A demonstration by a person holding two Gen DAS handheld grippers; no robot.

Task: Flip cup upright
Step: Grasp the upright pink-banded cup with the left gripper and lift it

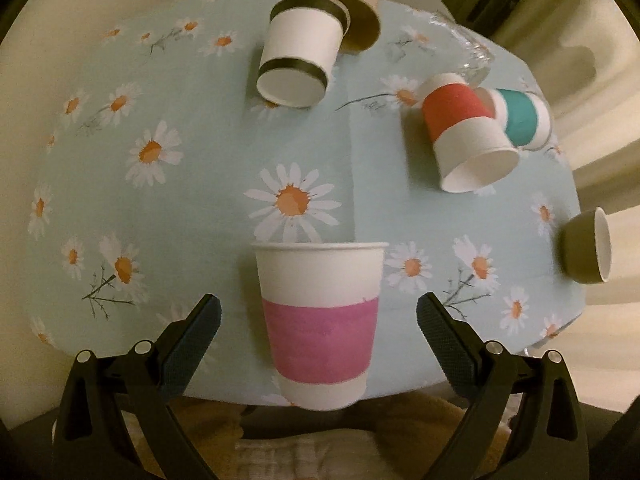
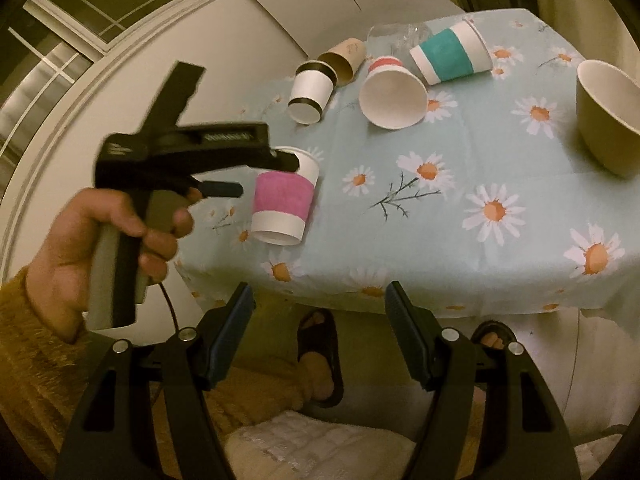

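Observation:
A white paper cup with a pink band (image 1: 320, 320) stands upright at the near edge of the daisy tablecloth (image 1: 208, 184). My left gripper (image 1: 319, 314) is open, one finger on each side of the cup with gaps to both. In the right wrist view the same cup (image 2: 283, 196) stands near the table's left front corner with the left gripper (image 2: 264, 176) around it. My right gripper (image 2: 320, 300) is open and empty, held below the table's front edge.
Other cups lie on their sides: a black-banded one (image 1: 298, 60), a brown one (image 1: 360, 20), a red-banded one (image 1: 464, 132) and a teal-banded one (image 1: 522, 118). A clear glass (image 1: 468, 46) lies at the back. An olive bowl (image 2: 612, 116) lies at the right.

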